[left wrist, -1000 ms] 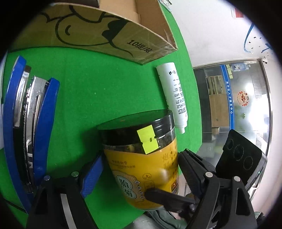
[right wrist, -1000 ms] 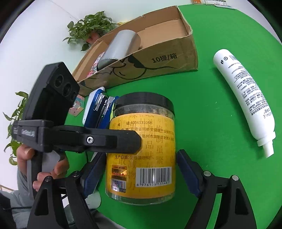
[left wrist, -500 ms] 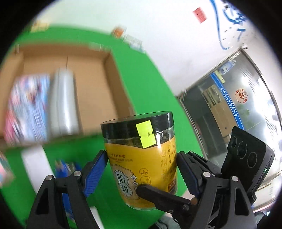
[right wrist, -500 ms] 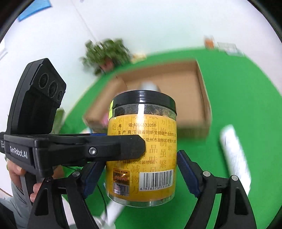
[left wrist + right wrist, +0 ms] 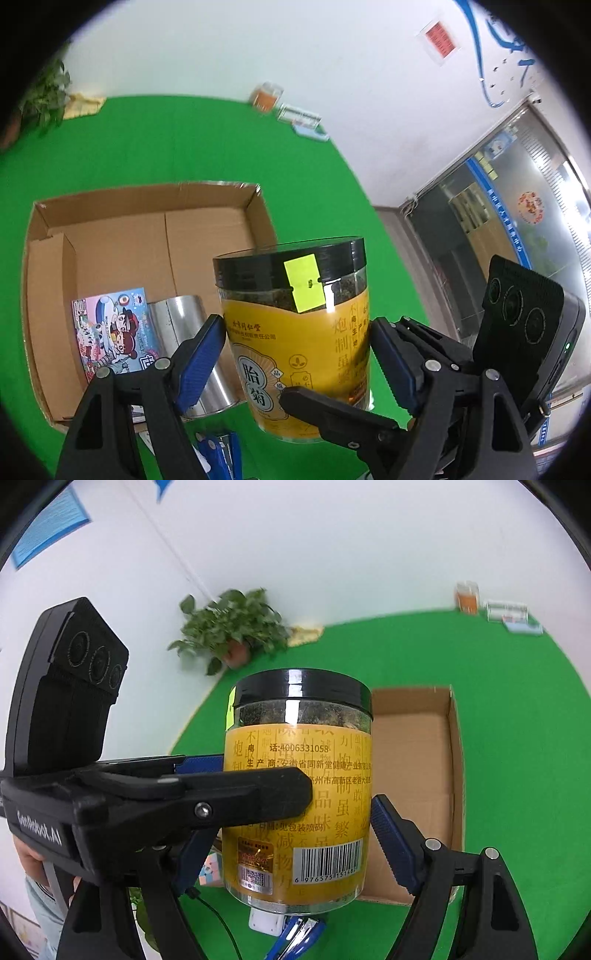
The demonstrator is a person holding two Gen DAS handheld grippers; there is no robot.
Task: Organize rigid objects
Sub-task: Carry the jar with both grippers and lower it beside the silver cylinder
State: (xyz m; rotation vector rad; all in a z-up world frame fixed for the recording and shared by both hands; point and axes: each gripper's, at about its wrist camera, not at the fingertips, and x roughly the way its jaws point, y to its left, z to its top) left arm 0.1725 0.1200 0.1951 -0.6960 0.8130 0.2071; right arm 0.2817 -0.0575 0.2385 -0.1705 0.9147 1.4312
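A clear jar with a yellow label and black lid is held in the air between both grippers. My left gripper is shut on the jar's sides; my right gripper is shut on the same jar from the other side. The left gripper's fingers cross the jar in the right wrist view. Below and behind stands an open cardboard box, also in the right wrist view. It holds a silver can and a cartoon-printed pack.
A blue stapler and a white object lie on the green table below the jar. A potted plant stands at the table's far corner. Small items sit at the far edge by the wall.
Both grippers have lifted the jar off the table and carried it higher, toward the box. The box's inside now shows from above; the white tube has left view.
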